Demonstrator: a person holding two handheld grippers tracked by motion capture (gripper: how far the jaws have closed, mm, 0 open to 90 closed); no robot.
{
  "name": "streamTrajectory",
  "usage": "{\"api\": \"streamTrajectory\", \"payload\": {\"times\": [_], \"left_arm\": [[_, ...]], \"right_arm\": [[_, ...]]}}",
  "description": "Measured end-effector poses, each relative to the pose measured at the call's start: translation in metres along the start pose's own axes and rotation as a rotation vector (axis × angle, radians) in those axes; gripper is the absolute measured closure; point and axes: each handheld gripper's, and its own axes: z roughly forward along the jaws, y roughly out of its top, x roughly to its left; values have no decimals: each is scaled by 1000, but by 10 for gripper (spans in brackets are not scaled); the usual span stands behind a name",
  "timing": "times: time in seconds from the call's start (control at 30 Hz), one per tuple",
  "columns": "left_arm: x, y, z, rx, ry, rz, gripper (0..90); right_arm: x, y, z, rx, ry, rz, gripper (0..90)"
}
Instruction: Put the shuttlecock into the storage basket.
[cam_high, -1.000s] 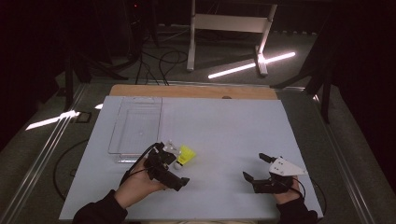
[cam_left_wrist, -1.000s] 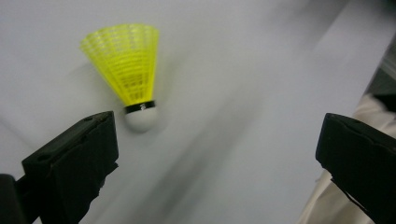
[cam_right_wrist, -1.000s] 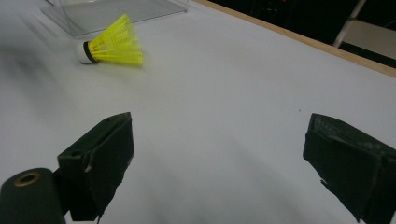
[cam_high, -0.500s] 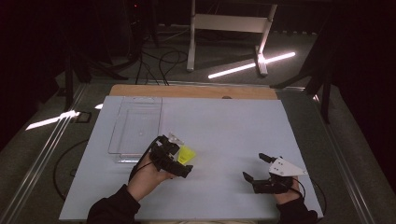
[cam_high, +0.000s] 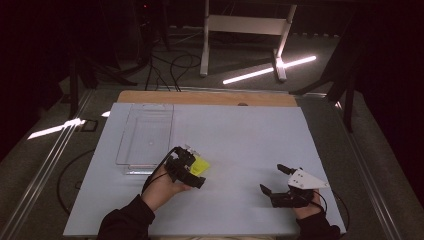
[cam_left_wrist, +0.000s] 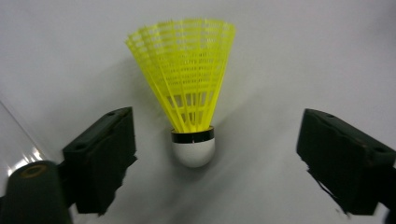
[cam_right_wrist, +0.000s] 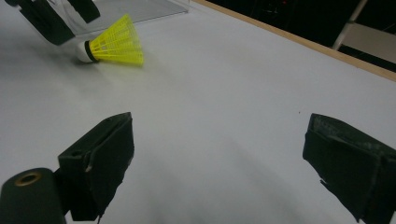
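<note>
1. High view: a white table top (cam_high: 240, 145) is seen from above, with a wooden strip (cam_high: 205, 98) along its far edge and a dark floor beyond it.
2. A clear plastic tray (cam_high: 146, 137) is laid on the left part of the table top, its long sides running from near to far.
3. A yellow shuttlecock (cam_high: 200, 165) is found just right of the tray's near right corner, lying on the table top.
4. The left gripper (cam_high: 192, 172) is held in the left hand (cam_high: 162, 187) right at the shuttlecock, its black body partly over it.
5. In the left gripper view the jaws are seen spread wide, one at each side of the shuttlecock (cam_left_wrist: 189, 88), neither touching it; the white cork end is pointed toward the camera and the yellow skirt fans away from it.
6. The right gripper (cam_high: 272, 180) is held low at the near right of the table top, well apart from the shuttlecock, with a grey three-cornered plate (cam_high: 307, 180) on top.
7. In the right gripper view its jaws are likewise spread, with bare table top between them; the shuttlecock (cam_right_wrist: 114, 44) is seen far off at the upper left, lying on its side, with the other gripper's black jaws beside its cork end.
</note>
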Motion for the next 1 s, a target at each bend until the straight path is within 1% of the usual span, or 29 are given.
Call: {"api": "streamTrajectory", "payload": {"times": [0.07,0.1,0.13,0.17,0.23,0.27,0.3,0.33,0.4,0.43,0.5,0.53,0.57,0.63,0.67,0.7,0.73,0.77,0.83,0.9,0.97,1.0], "left_arm": [[0,0,3,14,-1,3,172],[0,0,5,17,1,8,200],[1,-1,6,25,-6,15,242],[3,-1,6,29,-5,10,248],[4,-2,7,33,16,6,294],[5,-2,8,38,9,-2,296],[5,-2,8,44,5,-2,308],[6,-2,8,47,9,-5,316],[6,-2,8,56,-4,-11,360],[6,-2,8,59,-2,-15,362],[7,-2,10,75,-16,-16,393],[6,-2,11,82,-4,-17,396],[6,-2,12,95,5,-10,421],[7,-2,12,100,-3,-18,432],[7,-2,13,111,1,-12,463],[7,-2,13,110,-1,-18,464],[8,-1,14,118,-9,-17,490],[7,-1,15,129,-8,-11,519],[7,0,17,144,-12,-10,537],[7,1,19,154,-11,-11,554],[7,2,20,170,6,0,573],[7,3,21,173,1,-4,573]], "right_arm": [[0,0,0,1,-1,2,89],[0,0,0,1,-2,2,89],[0,0,0,2,-4,2,89],[0,0,0,4,-5,2,89],[0,0,0,4,-6,1,89],[0,0,0,3,-6,0,89],[0,0,1,3,-6,-1,89],[0,0,1,2,-6,-1,89],[0,0,1,3,-7,-3,89],[0,0,1,3,-7,-2,89],[0,0,1,5,-8,-3,89],[0,0,1,7,-9,-5,89],[1,0,1,7,-8,-4,89],[1,0,1,7,-10,-7,89],[1,0,1,6,-8,-6,89],[1,0,1,7,-9,-6,89],[1,0,1,8,-10,-6,89],[1,0,1,8,-9,-4,89],[0,0,1,9,-10,-6,89],[1,0,1,9,-9,-5,89],[1,0,1,10,-10,-3,89],[1,0,1,10,-11,-6,89]]}}
